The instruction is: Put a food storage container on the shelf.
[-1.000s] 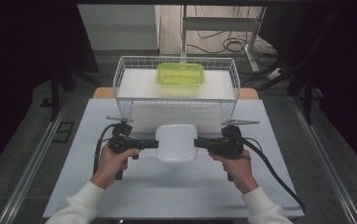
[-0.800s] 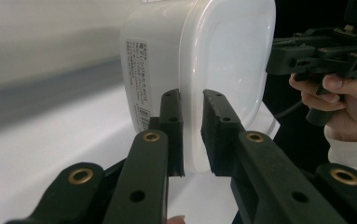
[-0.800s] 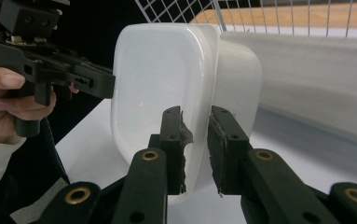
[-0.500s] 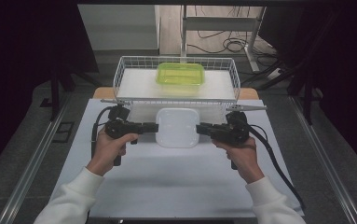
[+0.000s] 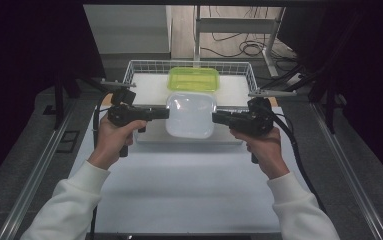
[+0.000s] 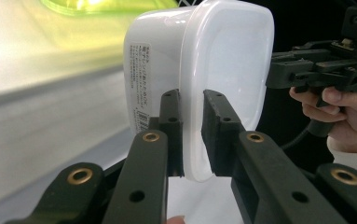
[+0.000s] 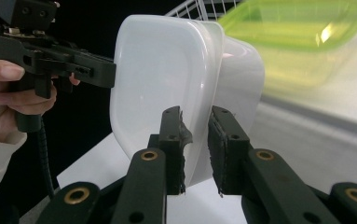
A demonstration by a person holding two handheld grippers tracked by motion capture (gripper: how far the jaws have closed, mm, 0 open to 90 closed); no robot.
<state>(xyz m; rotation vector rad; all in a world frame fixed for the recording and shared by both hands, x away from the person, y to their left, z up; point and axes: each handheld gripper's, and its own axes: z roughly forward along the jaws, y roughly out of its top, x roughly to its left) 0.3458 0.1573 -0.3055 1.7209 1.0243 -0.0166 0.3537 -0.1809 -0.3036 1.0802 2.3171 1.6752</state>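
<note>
Both grippers, left gripper (image 5: 165, 113) and right gripper (image 5: 216, 117), pinch opposite rims of the white lidded container (image 5: 191, 114), held above the table just before the wire basket (image 5: 138, 68). Uneven lifting may tilt it and the thin rim can slip out.

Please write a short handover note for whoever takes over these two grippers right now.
Left gripper: shut on the left rim of the white container.
Right gripper: shut on the container's right rim, opposite the left.
Things: the white container hangs between the two grippers, off the table, just in front of the wire basket. A green container lies in the basket.
Done: the white container is gripped on both sides and lifted.
Left: probably carry it over the basket's front wall, set it down by the green one, then open both grippers. Keep the hands level so the rim does not slip.
</note>
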